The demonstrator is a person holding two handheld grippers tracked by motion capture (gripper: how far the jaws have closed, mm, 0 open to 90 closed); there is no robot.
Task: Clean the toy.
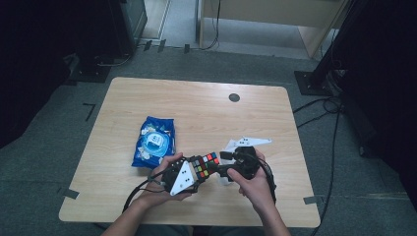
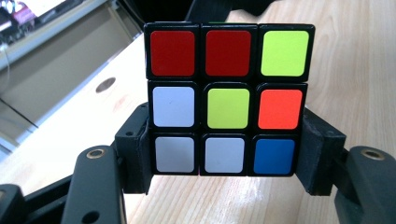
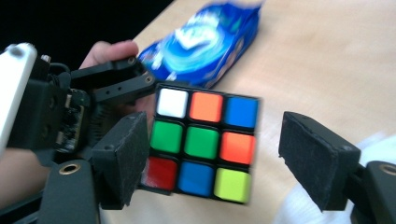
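Two grippers meet at the table's (image 1: 147, 93) near edge: left gripper (image 2: 224, 154) clamps the puzzle cube (image 2: 226, 98), right gripper (image 3: 210, 163) straddles it, released.

Far tabletop (image 1: 196, 96) free; wipes pack (image 1: 154, 141) probably blocks left.

Wooden table (image 1: 196, 98) stood on grey carpet (image 1: 44, 162); beyond the table, pale wooden furniture (image 1: 275, 14); surroundings were dark.
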